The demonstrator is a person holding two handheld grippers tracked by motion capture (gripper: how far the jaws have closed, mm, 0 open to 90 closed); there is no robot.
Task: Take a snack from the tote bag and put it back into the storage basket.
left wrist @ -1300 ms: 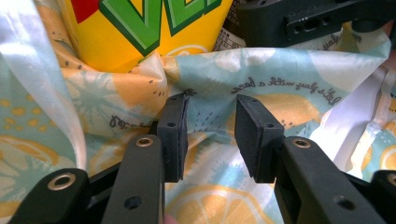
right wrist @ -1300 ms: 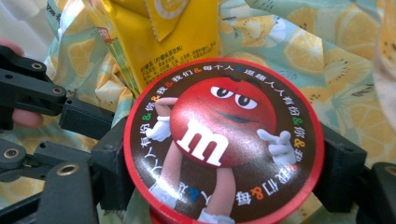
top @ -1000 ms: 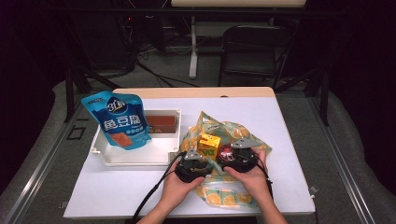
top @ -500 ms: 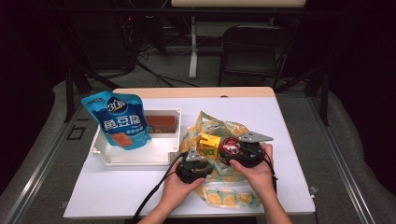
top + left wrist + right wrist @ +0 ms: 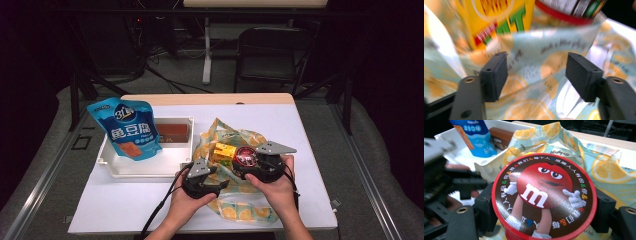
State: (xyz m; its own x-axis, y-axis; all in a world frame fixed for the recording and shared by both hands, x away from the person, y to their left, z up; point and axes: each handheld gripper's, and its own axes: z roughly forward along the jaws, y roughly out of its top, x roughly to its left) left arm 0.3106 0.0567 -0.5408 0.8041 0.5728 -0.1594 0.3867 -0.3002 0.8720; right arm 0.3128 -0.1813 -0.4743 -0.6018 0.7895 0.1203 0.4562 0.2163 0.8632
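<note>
A lemon-print bag (image 5: 226, 131) lies open on the white table, right of centre. A yellow box (image 5: 223, 151) sits in its mouth. My right gripper (image 5: 248, 162) is shut on a round red M&M's can (image 5: 245, 156), gripping it by the sides just above the bag. In the right gripper view the can's lid (image 5: 544, 192) faces the camera between the two jaws. My left gripper (image 5: 216, 176) is open at the bag's near-left edge. In the left gripper view the bag's cloth (image 5: 534, 60) lies between the wide jaws, with the yellow box (image 5: 496, 17) and the can (image 5: 571, 10) beyond.
A white tray (image 5: 145, 172) sits left of the bag. A blue snack pouch (image 5: 125, 129) stands in it, with a brown box (image 5: 172, 131) behind. A black chair (image 5: 270, 55) and stands are beyond the far edge. The table's right side is bare.
My right gripper has turned and risen a little with the red can, so its grey plate now points right. The left gripper has stayed at the bag's edge.
</note>
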